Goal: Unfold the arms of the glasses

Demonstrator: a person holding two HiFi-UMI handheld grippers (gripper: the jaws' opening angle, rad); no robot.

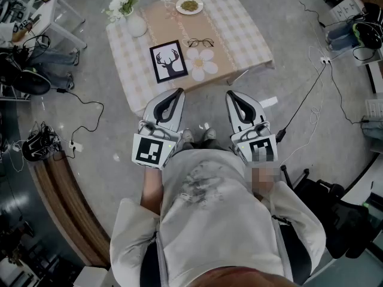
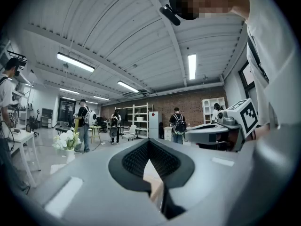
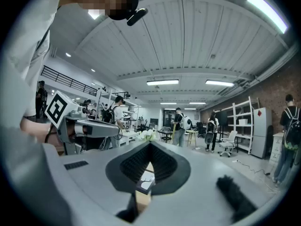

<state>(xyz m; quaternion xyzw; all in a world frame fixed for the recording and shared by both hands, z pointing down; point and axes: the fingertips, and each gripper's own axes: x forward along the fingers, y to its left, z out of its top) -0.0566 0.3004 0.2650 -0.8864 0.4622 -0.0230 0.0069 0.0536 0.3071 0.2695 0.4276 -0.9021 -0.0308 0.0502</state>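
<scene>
Upper centre of the head view, on the table (image 1: 251, 34): one pair of glasses (image 1: 200, 42), thin dark frame, lying just above a daisy-shaped mat (image 1: 201, 63) and to the right of a framed deer picture (image 1: 168, 61).

- Long axis: runs left to right across the frame. Whether the arms are folded is too small to tell.
- Left gripper (image 1: 177, 93): jaws pressed together at the tips, nothing between them, held short of the table's near edge.
- Right gripper (image 1: 233, 94): jaws likewise closed and empty, level with its partner.
- Key relation: the glasses lie straight ahead of both jaw tips, up-frame, roughly between the two lines of reach. The left looks marginally nearer, though either could serve.
- Writing: faint script on the table runner near the plate (image 1: 190, 5), not legible. The gripper cubes carry only square marker patterns. No brand visible.
</scene>
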